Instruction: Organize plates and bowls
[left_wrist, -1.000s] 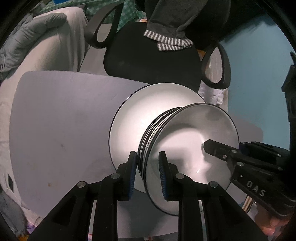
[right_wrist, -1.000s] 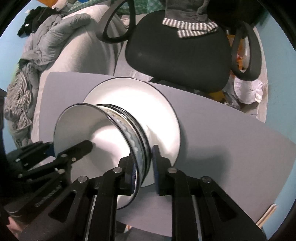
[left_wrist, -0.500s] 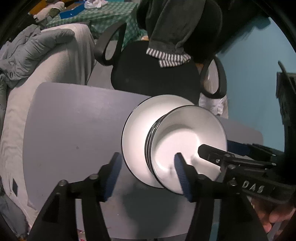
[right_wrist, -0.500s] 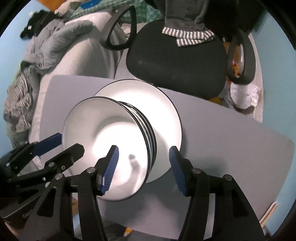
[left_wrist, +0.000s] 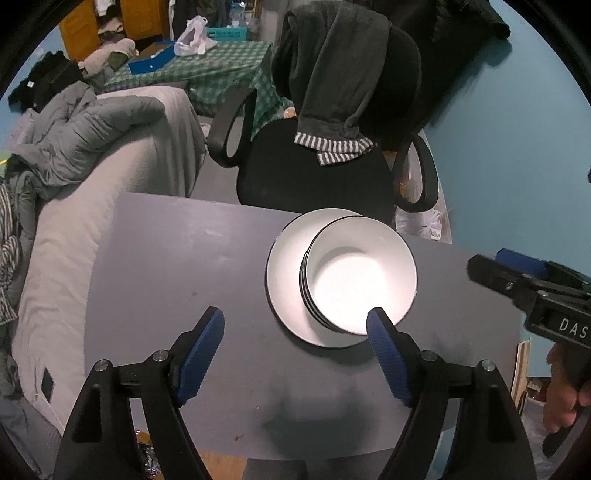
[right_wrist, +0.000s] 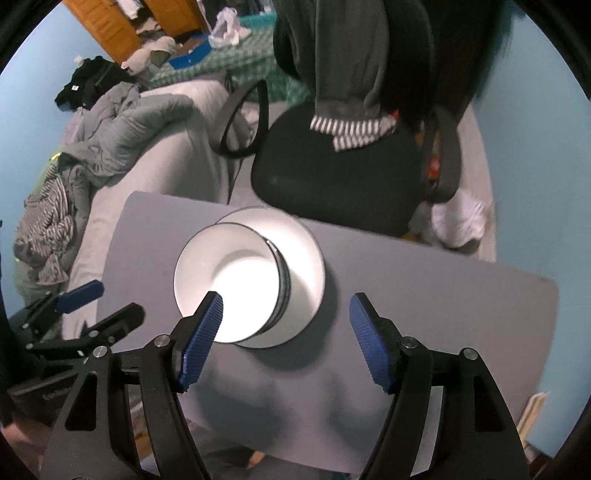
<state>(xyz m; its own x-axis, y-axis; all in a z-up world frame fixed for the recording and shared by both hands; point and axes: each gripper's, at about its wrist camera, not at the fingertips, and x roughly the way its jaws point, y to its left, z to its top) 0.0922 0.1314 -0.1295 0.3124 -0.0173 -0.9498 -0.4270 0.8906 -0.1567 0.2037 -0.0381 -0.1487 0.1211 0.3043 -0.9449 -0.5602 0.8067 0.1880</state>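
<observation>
White, black-rimmed bowls stacked (left_wrist: 360, 280) on a wide white plate (left_wrist: 286, 266) sat near the far edge of the grey table (left_wrist: 177, 266) in the left wrist view, right of its middle. A second earlier the left gripper (left_wrist: 295, 350) had pinched the bowls' rim; now it had lifted clear, its blue-padded jaws spreading with nothing between them. At the table's right edge the right gripper (left_wrist: 517, 273) had also drawn back off the stack, white letters "DAS" readable on its black body.

From the right wrist view, the bowl stack (right_wrist: 229, 284) rested free on the plate (right_wrist: 306, 273). The right gripper (right_wrist: 286, 339), earlier clamped on the rim, had risen with its jaws opening and empty. The left gripper (right_wrist: 99, 302) stood off the table's left edge, faint writing on it unreadable.
</observation>
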